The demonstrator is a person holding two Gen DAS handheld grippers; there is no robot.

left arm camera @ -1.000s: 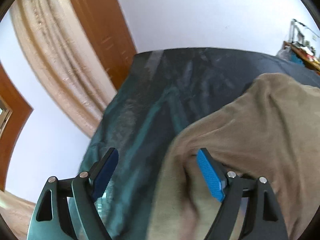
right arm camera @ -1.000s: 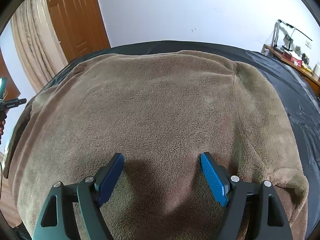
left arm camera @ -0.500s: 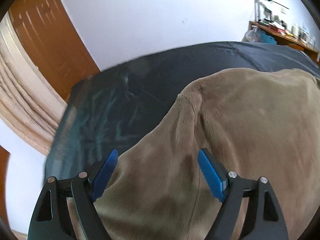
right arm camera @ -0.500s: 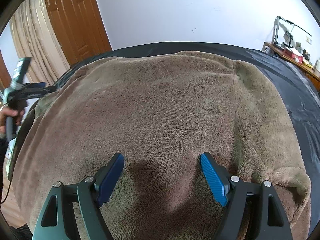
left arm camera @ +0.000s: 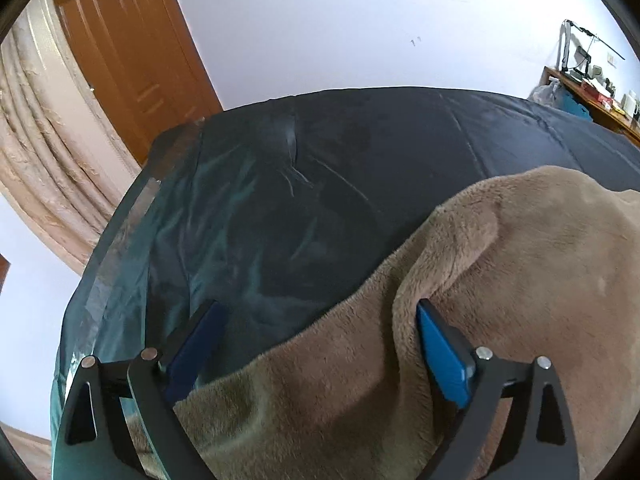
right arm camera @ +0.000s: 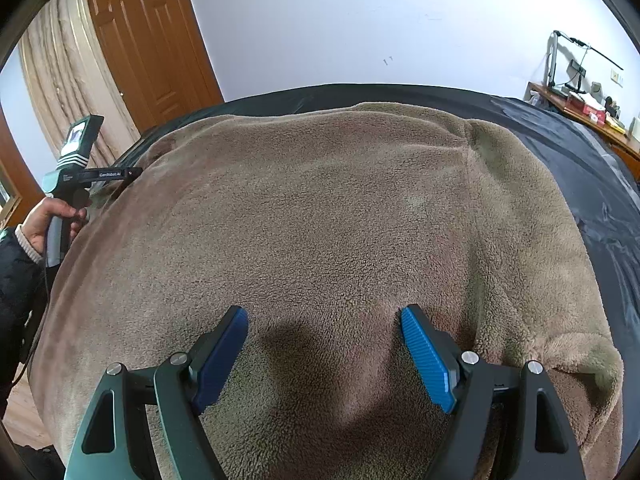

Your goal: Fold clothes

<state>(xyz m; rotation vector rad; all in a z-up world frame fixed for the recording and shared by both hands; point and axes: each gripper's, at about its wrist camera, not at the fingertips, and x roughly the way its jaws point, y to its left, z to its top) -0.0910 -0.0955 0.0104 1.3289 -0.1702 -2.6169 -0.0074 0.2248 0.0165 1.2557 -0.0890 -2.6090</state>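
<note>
Far off to the left of the right tongs [right arm camera: 322, 354]: a hand [right arm camera: 42, 220] on the grey handle of the left tongs [left arm camera: 316, 354], at the left edge of a brown fleece garment [right arm camera: 320, 220].
Left tongs: jaws opening, left pad over the dark teal sheet [left arm camera: 224, 208], right pad tucked against a raised fold of the fleece; fleece edge lying slantwise between the pads, not pinched.
Right tongs: jaws wide apart, hovering over the middle of the fleece, a shadow on the pile between the blue pads, nothing gripped.
Fleece spread flat over the bed, beneath and ahead of both tongs.
Far right beyond the bed: a cluttered wooden bench [right arm camera: 588, 114].
</note>
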